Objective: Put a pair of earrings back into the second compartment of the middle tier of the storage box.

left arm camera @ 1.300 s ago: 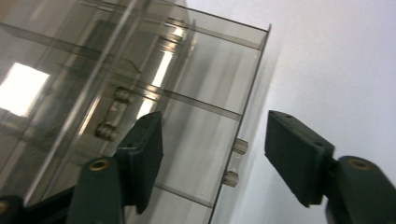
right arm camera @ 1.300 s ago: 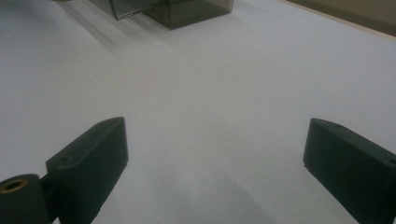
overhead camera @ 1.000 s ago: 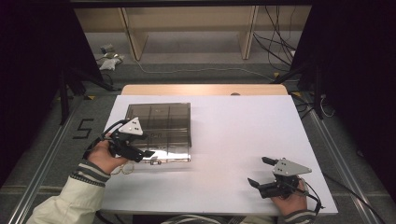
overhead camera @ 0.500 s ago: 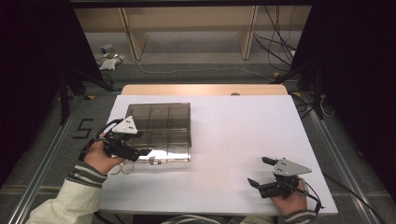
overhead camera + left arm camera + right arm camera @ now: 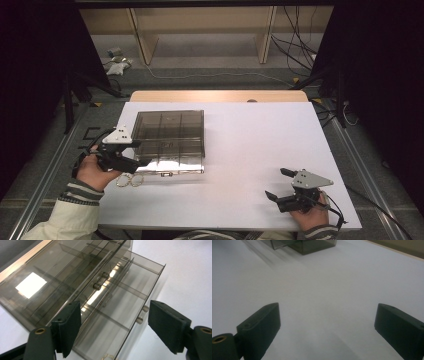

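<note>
Left claw (image 5: 113,327) stands wide open at the pulled-out drawer (image 5: 120,315) of the smoky plastic box (image 5: 169,134), near the table's (image 5: 250,150) left edge, probably lined up for its knobs; right claw (image 5: 276,185) rests open, well apart.

organizer box (image 5: 82,287) – smoky clear plastic, glossy; table (image 5: 250,150) – matt white; jaws matt black.

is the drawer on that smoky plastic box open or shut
Open. The lower drawer juts out past the smoked plastic organizer box front toward the left gripper, its empty compartments exposed.
</note>
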Action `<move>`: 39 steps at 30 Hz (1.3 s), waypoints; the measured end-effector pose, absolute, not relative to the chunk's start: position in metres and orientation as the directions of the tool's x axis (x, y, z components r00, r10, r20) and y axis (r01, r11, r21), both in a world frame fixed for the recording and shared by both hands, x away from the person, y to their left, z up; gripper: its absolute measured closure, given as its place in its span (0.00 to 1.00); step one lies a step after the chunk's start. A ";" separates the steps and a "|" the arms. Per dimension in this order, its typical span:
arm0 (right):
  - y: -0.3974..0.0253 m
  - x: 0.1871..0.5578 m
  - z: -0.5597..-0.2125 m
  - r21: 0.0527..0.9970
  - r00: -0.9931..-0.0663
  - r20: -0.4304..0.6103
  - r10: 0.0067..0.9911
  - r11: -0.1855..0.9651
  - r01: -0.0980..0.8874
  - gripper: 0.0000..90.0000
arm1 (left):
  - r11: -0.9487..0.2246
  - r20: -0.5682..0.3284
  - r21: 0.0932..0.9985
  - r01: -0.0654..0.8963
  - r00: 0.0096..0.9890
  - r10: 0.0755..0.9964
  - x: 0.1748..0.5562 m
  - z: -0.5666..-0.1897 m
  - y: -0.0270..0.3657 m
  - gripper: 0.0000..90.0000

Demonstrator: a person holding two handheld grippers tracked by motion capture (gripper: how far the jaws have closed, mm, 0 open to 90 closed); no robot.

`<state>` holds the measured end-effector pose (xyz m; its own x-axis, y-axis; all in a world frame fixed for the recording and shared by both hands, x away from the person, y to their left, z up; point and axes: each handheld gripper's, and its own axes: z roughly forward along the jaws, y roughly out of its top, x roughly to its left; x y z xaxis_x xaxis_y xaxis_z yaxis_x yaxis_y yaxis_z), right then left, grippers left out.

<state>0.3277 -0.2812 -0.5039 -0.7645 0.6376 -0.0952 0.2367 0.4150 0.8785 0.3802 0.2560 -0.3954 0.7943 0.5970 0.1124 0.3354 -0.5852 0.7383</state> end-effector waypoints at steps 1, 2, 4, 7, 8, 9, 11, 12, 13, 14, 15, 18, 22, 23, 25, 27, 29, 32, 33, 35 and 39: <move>-0.281 0.328 -0.504 0.878 -0.765 -0.095 0.637 0.415 0.237 0.08 | -0.582 0.112 0.739 0.338 0.791 0.602 0.379 -0.395 0.259 0.29; -0.281 0.328 -0.504 0.878 -0.765 -0.095 0.637 0.416 0.237 0.08 | -0.576 0.110 0.742 0.342 0.786 0.609 0.379 -0.395 0.261 0.29; -0.281 0.328 -0.504 0.878 -0.765 -0.096 0.638 0.416 0.237 0.08 | -0.567 0.107 0.746 0.349 0.778 0.619 0.377 -0.395 0.265 0.30; -0.281 0.328 -0.504 0.878 -0.764 -0.095 0.638 0.416 0.238 0.08 | -0.559 0.105 0.747 0.359 0.767 0.633 0.375 -0.396 0.272 0.30; -0.281 0.328 -0.504 0.879 -0.763 -0.096 0.639 0.415 0.237 0.08 | -0.556 0.103 0.748 0.362 0.765 0.636 0.374 -0.397 0.274 0.30; -0.281 0.328 -0.504 0.878 -0.764 -0.095 0.638 0.416 0.238 0.08 | -0.553 0.101 0.748 0.366 0.762 0.640 0.372 -0.398 0.276 0.30; -0.281 0.328 -0.504 0.878 -0.763 -0.095 0.640 0.415 0.239 0.08 | -0.547 0.100 0.748 0.376 0.752 0.652 0.371 -0.400 0.281 0.31; -0.281 0.328 -0.504 0.878 -0.763 -0.094 0.639 0.415 0.239 0.08 | -0.548 0.100 0.744 0.381 0.748 0.656 0.370 -0.401 0.284 0.32; -0.281 0.328 -0.504 0.877 -0.764 -0.094 0.639 0.416 0.239 0.08 | -0.548 0.097 0.738 0.393 0.742 0.663 0.369 -0.403 0.288 0.34; -0.281 0.328 -0.504 0.877 -0.764 -0.094 0.639 0.416 0.239 0.08 | -0.548 0.097 0.738 0.393 0.742 0.663 0.369 -0.403 0.288 0.35; -0.281 0.328 -0.504 0.878 -0.763 -0.095 0.639 0.415 0.238 0.08 | -0.547 0.094 0.736 0.400 0.739 0.667 0.369 -0.404 0.291 0.35; -0.281 0.328 -0.504 0.878 -0.763 -0.095 0.639 0.415 0.239 0.08 | -0.543 0.096 0.730 0.416 0.724 0.683 0.366 -0.406 0.297 0.36; -0.281 0.328 -0.504 0.877 -0.765 -0.094 0.638 0.416 0.239 0.08 | -0.534 0.104 0.720 0.443 0.693 0.713 0.364 -0.411 0.307 0.36; -0.281 0.328 -0.504 0.877 -0.764 -0.093 0.638 0.416 0.240 0.08 | -0.528 0.097 0.717 0.455 0.684 0.723 0.364 -0.413 0.310 0.36; -0.281 0.328 -0.504 0.877 -0.764 -0.095 0.638 0.417 0.239 0.08 | -0.516 0.082 0.708 0.483 0.669 0.739 0.366 -0.418 0.315 0.36; -0.280 0.328 -0.504 0.876 -0.764 -0.095 0.638 0.418 0.240 0.08 | -0.515 0.078 0.696 0.501 0.659 0.748 0.367 -0.422 0.319 0.37; -0.280 0.328 -0.504 0.876 -0.764 -0.096 0.638 0.418 0.240 0.08 | -0.516 0.081 0.685 0.515 0.650 0.756 0.367 -0.426 0.320 0.38; -0.280 0.328 -0.504 0.875 -0.764 -0.097 0.638 0.420 0.240 0.09 | -0.528 0.097 0.664 0.530 0.639 0.763 0.369 -0.431 0.322 0.39; -0.280 0.328 -0.504 0.875 -0.764 -0.097 0.638 0.420 0.240 0.09 | -0.529 0.095 0.658 0.536 0.638 0.765 0.369 -0.433 0.323 0.39; -0.280 0.328 -0.504 0.874 -0.765 -0.096 0.637 0.421 0.241 0.09 | -0.529 0.091 0.650 0.546 0.635 0.767 0.372 -0.438 0.324 0.40; -0.280 0.328 -0.504 0.874 -0.765 -0.097 0.637 0.422 0.241 0.09 | -0.550 0.099 0.626 0.552 0.644 0.759 0.380 -0.449 0.327 0.40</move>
<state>0.3282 -0.2803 -0.5043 -0.7645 0.6373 -0.0970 0.2410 0.4220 0.8740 0.3797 0.3271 -0.4486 0.6439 0.7587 0.0988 0.5524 -0.5504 0.6261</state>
